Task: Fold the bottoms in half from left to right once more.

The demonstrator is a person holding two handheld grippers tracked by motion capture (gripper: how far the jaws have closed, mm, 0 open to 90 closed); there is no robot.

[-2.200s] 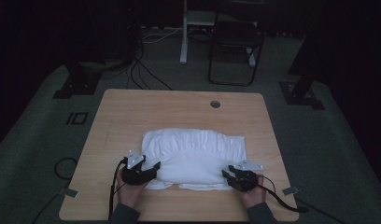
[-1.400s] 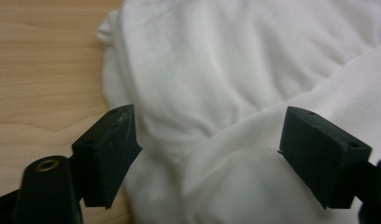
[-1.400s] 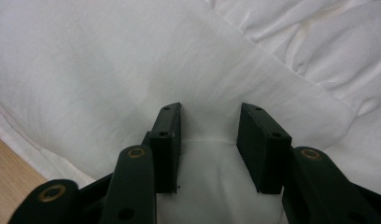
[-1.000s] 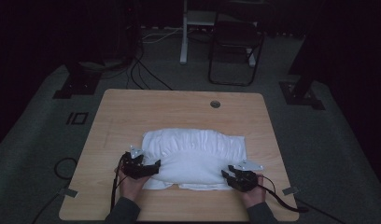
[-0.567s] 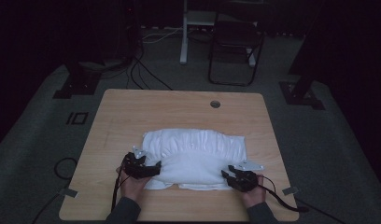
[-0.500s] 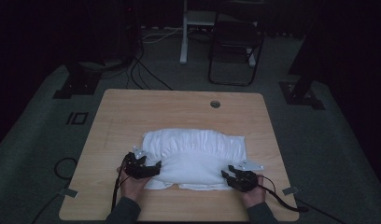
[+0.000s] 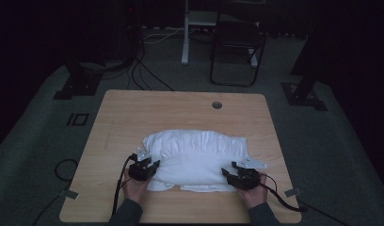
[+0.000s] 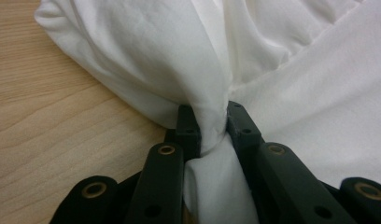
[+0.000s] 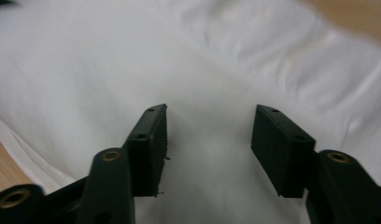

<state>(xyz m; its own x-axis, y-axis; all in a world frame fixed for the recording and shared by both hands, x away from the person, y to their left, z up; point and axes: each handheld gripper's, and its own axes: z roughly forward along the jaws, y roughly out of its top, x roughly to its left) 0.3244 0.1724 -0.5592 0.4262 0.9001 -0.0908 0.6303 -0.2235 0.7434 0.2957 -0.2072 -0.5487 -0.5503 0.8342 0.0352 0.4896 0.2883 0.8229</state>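
Closing just now, the left gripper pinched a fold of soft, wrinkled white cloth; the right gripper had widened, jaws apart over it, on the pale wooden table.

Right gripper with jaws apart, just opened wider, over rumpled white cloth, nothing pinched.

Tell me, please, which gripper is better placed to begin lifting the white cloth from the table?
The left gripper. Its jaws have just been closing and now pinch a bunched fold of the white cloth. The right gripper has just been opening; its jaws stand apart over the cloth, gripping nothing, so it must close first.
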